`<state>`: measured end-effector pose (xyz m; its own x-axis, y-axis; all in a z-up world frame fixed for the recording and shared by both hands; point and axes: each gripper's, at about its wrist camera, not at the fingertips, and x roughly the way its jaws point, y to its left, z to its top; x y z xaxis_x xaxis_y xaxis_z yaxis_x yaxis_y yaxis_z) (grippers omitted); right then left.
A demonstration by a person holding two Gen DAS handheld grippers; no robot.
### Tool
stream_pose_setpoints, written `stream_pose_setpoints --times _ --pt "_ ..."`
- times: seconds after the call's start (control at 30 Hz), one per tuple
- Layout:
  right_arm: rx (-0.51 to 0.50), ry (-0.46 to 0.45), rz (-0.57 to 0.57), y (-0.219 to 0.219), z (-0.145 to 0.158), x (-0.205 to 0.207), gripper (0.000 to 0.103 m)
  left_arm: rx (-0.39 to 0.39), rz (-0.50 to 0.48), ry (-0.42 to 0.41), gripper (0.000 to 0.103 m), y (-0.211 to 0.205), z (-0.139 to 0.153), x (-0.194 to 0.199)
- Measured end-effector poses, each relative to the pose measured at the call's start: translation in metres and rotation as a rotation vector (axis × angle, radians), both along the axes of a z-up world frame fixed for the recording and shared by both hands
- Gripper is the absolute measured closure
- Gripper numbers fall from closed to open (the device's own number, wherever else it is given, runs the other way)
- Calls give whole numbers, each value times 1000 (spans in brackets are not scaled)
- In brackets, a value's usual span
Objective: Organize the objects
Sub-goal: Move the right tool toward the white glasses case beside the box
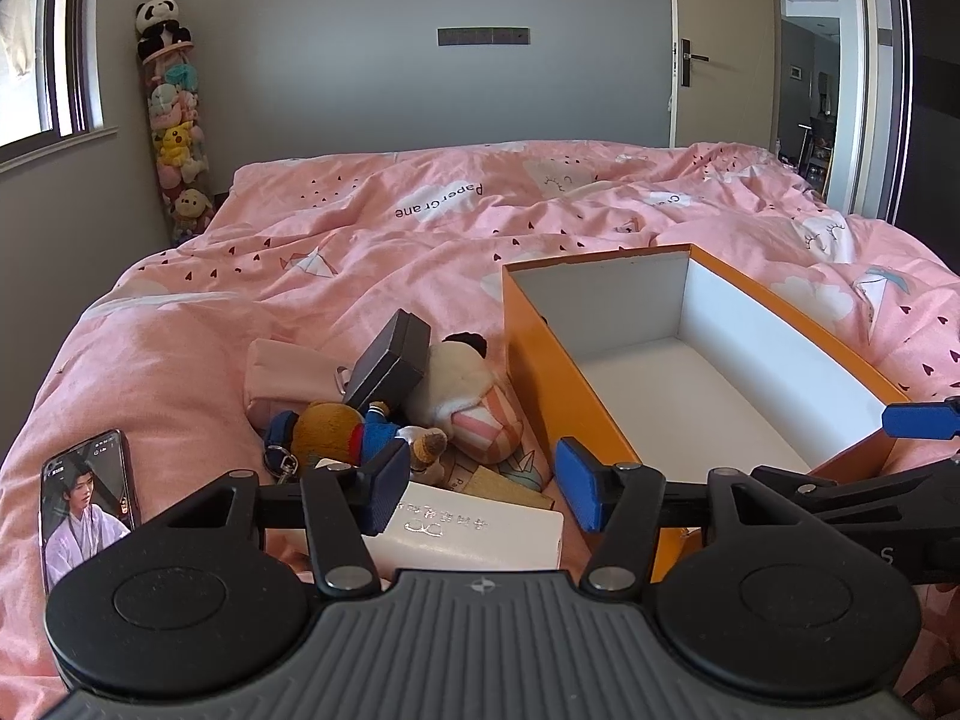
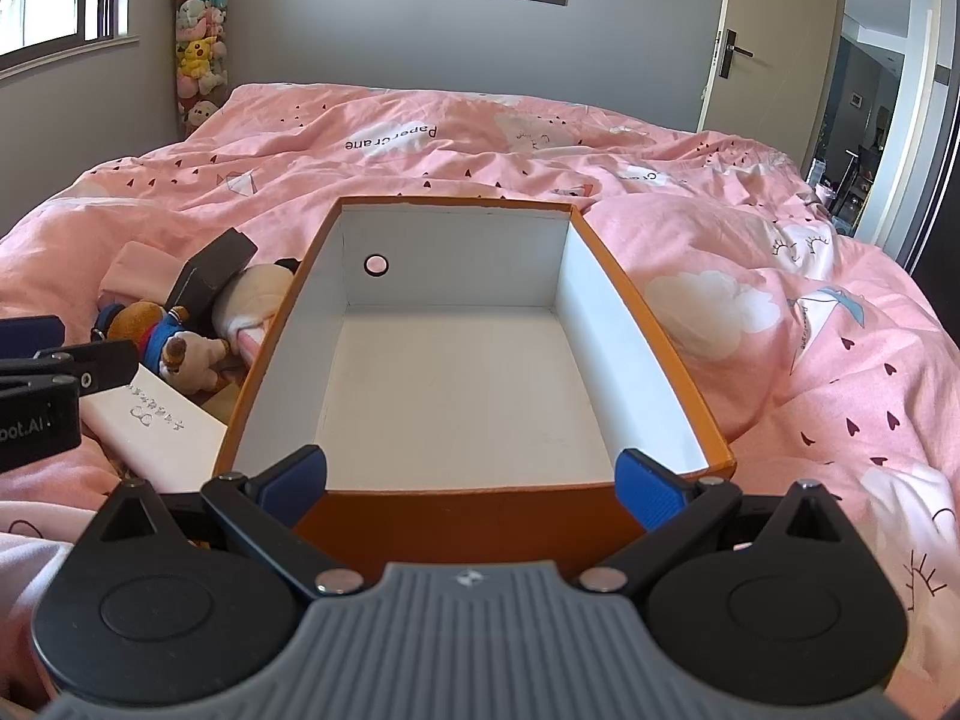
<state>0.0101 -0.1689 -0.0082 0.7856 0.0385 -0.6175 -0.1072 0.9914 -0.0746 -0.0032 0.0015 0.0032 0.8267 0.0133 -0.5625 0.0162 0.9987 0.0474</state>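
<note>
Orange box (image 2: pixel 480 516), white inside and holding nothing, sits open on the pink bed cover (image 1: pixel 180 360), with a round hole in its far wall. Just left of it lies a small heap: a dark case (image 1: pixel 390 360) tilted on a cream plush (image 1: pixel 468 396), a bear doll in blue (image 1: pixel 348 432), a pale pink pouch (image 1: pixel 288 378) and a white carton (image 1: pixel 480 531) nearest. A phone (image 1: pixel 84 498) with a lit screen lies further left. The left claw (image 1: pixel 483 495) hangs half open over the carton, gripping nothing. The right claw (image 2: pixel 471 483) stands wide at the box's near wall, holding nothing.
</note>
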Motion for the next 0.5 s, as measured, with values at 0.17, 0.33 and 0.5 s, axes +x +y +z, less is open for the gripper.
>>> stream_pose_setpoints --times 0.17,0.33,0.5 --pt "9 -6 39 3 1 4 3 -28 -11 22 40 6 1 4" --pt "-8 -31 158 17 12 15 21 -58 -19 87 44 19 0 15" --pt "-76 -22 366 49 20 31 39 -100 -45 197 51 41 -3 24"
